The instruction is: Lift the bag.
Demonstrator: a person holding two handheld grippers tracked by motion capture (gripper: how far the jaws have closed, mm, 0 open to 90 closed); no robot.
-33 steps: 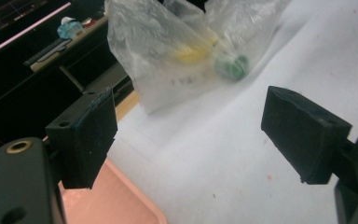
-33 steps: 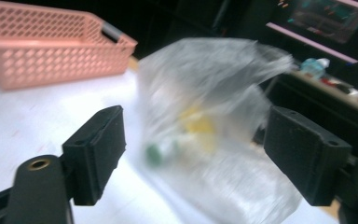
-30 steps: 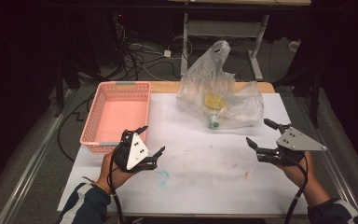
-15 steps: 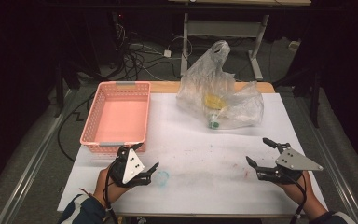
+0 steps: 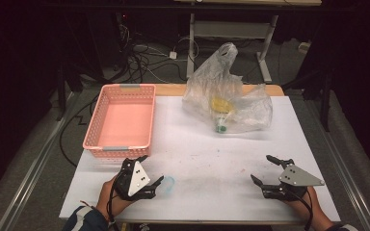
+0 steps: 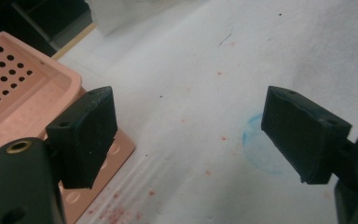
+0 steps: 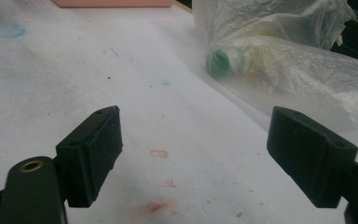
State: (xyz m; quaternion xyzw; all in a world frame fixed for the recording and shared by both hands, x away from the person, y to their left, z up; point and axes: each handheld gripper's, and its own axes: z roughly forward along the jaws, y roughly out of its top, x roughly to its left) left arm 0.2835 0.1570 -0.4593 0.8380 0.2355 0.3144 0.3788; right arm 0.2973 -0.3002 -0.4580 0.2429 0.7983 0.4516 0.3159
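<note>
**Both grippers waiting at the near edge, the bagged bottle lying far across the table**

The clear plastic bag is sitting at the far side of the white table, right of the pink basket, with a green-capped bottle showing through its film and something yellow behind it. The bag is probably going to handle as a light, limp, slippery thing: the film is crumpling and standing up in a loose peak at the top, so that bunched peak looks like the sensible place to pinch (the smooth flank over the bottle would likely slide away between the pads). The bottle inside is stiff and round and may roll as the bag is being lifted.

The left gripper is resting at the near left, just this side of the basket's near corner, its jaws spread wide and gripping nothing; a faint blue ring on the table is lying between them. The right gripper is hovering at the near right, well apart from the bag, jaws likewise gaping wide over bare, red-flecked tabletop, touching nothing.
</note>
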